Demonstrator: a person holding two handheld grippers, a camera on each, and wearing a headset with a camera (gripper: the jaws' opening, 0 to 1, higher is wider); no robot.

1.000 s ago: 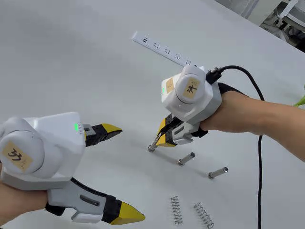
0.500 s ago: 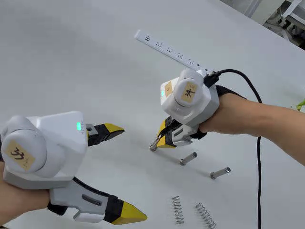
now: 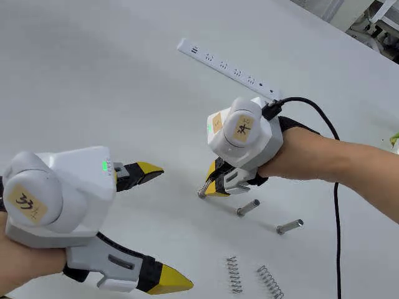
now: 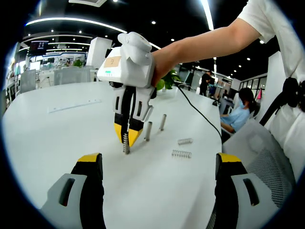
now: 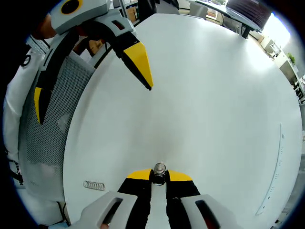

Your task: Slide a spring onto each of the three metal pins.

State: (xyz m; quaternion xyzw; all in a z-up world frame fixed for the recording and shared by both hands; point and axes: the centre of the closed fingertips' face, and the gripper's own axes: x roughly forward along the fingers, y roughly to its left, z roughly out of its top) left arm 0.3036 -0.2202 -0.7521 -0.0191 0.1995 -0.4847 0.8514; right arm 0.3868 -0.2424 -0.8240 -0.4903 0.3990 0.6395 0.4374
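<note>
1. The right gripper point(image 3: 210, 187) points down at the table point(image 3: 93, 75). Its jaws are pinched on a spring point(image 3: 204, 187) whose lower end touches the surface.
2. The left gripper point(image 3: 171, 227) hovers with its jaws spread wide and nothing between them, tips aimed toward the right gripper.
3. Two bare pins point(image 3: 247, 207) stand upright just beside the right gripper's tips, on the side away from the left gripper.
4. Two loose springs point(image 3: 232, 274) lie flat near those pins, apart from both grippers.
</note>
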